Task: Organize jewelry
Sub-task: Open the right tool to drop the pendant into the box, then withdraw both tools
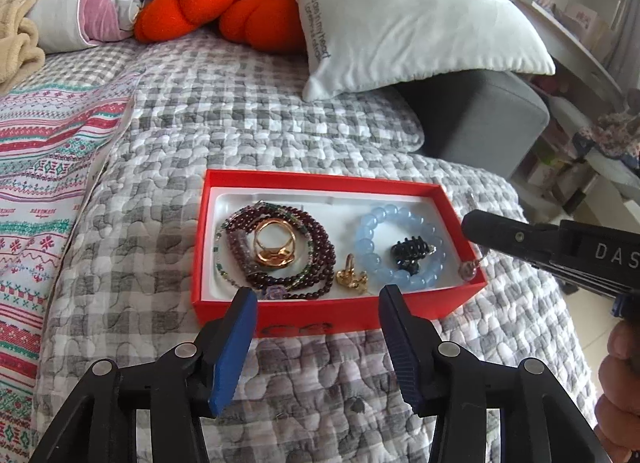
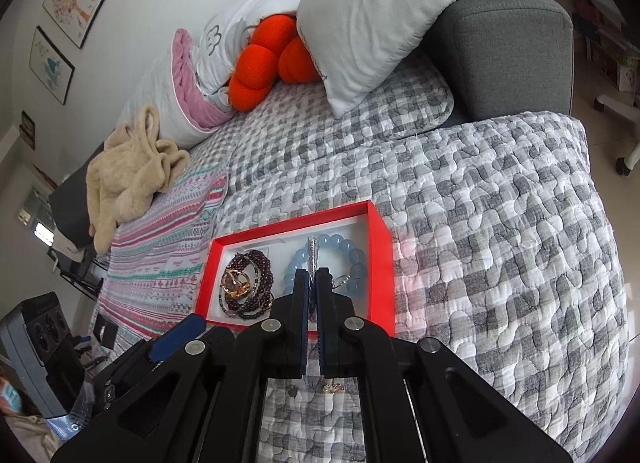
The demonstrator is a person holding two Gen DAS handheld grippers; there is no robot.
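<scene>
From the left wrist, the red box (image 1: 336, 305) is sitting on the quilted bed (image 1: 280, 119) and already holding most pieces: dark bead strands (image 1: 316, 247), gold rings (image 1: 275, 249), a blue bead bracelet (image 1: 384, 219), a black claw clip (image 1: 412, 253). The left gripper (image 1: 318, 295) is hovering wide and empty at the near wall.

From the right wrist, the right gripper (image 2: 312, 273) is pinching a thin silvery piece (image 2: 311, 249) over the box, so sorting looks nearly finished. A small trinket (image 2: 334, 388) is lying on the quilt beneath the gripper, partly hidden and hard to identify.
</scene>
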